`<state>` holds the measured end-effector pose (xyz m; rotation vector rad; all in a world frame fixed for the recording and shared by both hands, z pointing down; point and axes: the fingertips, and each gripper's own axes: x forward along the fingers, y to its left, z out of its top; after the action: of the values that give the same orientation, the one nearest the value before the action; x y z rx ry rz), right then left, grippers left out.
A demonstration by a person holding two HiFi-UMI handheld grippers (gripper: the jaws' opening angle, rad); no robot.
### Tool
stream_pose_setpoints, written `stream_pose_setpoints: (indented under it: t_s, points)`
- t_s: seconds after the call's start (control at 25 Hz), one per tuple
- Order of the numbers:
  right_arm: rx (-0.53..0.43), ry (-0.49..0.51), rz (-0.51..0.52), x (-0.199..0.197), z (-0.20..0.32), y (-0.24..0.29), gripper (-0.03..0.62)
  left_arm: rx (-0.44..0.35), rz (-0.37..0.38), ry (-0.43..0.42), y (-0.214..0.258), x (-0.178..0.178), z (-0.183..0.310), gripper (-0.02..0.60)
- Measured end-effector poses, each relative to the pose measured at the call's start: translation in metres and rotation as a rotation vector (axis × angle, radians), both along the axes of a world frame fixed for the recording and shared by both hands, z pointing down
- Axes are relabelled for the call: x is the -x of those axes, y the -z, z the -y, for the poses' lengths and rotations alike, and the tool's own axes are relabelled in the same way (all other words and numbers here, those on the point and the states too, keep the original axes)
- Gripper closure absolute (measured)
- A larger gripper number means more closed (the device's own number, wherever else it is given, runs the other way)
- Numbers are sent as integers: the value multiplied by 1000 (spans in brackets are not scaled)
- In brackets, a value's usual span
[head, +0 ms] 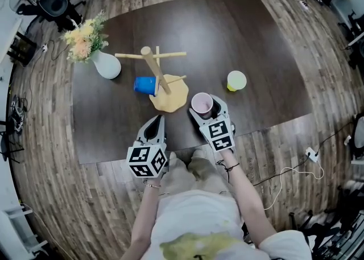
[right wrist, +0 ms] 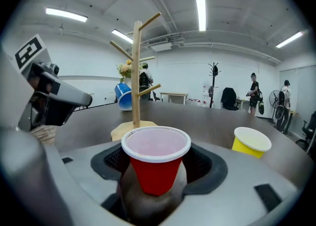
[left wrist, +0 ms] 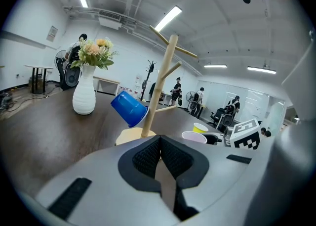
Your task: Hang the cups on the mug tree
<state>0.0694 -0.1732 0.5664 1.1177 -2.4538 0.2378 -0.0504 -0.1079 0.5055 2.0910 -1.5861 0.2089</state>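
A wooden mug tree (head: 156, 68) stands mid-table on a round base, with a blue cup (head: 145, 85) hung on a low peg. My right gripper (head: 206, 102) is just in front of the base, its pads against a red cup (head: 202, 104) that stands upright on the table. In the right gripper view the red cup (right wrist: 156, 165) fills the gap between the jaws, with the mug tree (right wrist: 137, 71) straight behind it. A yellow cup (head: 236, 80) stands alone to the right. My left gripper (head: 156, 119) is shut and empty near the front edge; in its own view the pads (left wrist: 148, 158) meet.
A white vase with flowers (head: 106, 64) stands left of the tree. The dark table's front edge (head: 170, 152) lies just under both grippers. Chairs and cables lie on the wooden floor around the table.
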Motion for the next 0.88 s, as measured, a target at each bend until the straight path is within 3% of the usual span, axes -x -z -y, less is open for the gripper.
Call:
stream_pose_setpoints:
  t_s: [0.48, 0.88]
  points:
    - [-78, 65, -143, 4, 26, 29, 270, -25, -3, 16, 10, 11, 6, 558]
    - [-158, 134, -365, 23, 49, 49, 271, -6, -17, -73, 10, 15, 25, 558]
